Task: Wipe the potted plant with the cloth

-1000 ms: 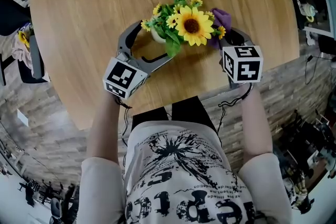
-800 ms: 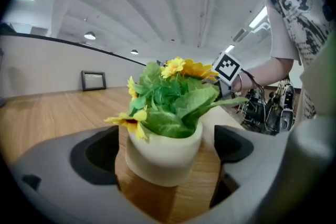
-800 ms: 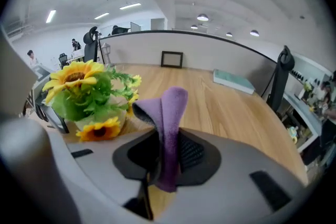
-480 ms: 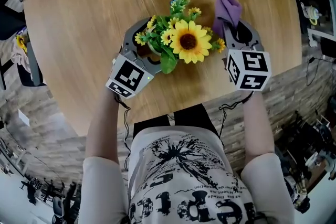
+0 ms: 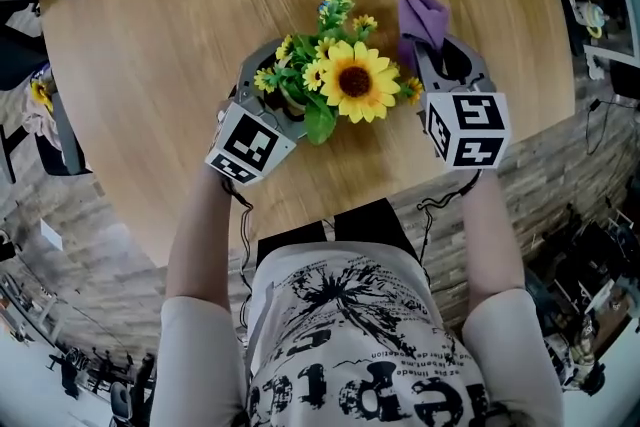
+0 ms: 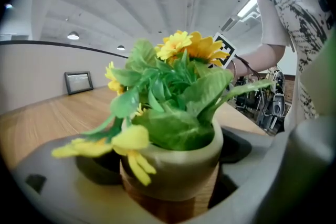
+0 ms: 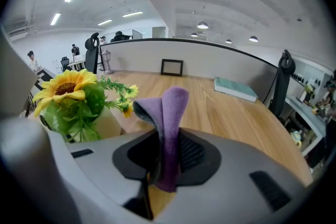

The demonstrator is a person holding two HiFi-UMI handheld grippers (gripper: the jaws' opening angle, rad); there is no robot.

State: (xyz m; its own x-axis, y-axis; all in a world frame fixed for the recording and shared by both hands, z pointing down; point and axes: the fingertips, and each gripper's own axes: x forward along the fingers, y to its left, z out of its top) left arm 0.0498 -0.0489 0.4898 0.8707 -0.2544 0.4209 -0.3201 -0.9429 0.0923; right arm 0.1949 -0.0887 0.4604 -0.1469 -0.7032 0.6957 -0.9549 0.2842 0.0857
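The left tool (image 5: 280,87) reaches in from the potted plant's (image 5: 322,85) left, its marker cube (image 5: 248,143) on the person's side of the plant. In the left gripper view the left tool (image 6: 168,176) has its jaws closed in on the pale pot (image 6: 176,162), one dark pad against each side of it, so the potted plant (image 6: 173,113) stands between them.

The plant is upright on the round wooden table (image 5: 150,65). Its long axis runs straight up from the pot through the green leaves to the blooms. The large sunflower (image 5: 353,82) faces up towards the head camera and leans a little to the plant's right. Smaller yellow flowers spread to the left and to the far side.

Just right of the plant is the purple cloth (image 5: 422,15), apart from the pot and close to the small blossoms on that side. It is a folded strip whose long axis follows the jaws, pointing away from the person. The right gripper view shows the cloth (image 7: 170,123) pinched between the closed jaws of the right tool (image 7: 163,165), its free end rising above them. There the potted plant (image 7: 79,107) sits to the cloth's left.

The right tool (image 5: 440,65) lies right of the plant, its marker cube (image 5: 465,128) nearer the person. Further right and beyond the plant, a teal book (image 7: 236,89) lies flat on the table.
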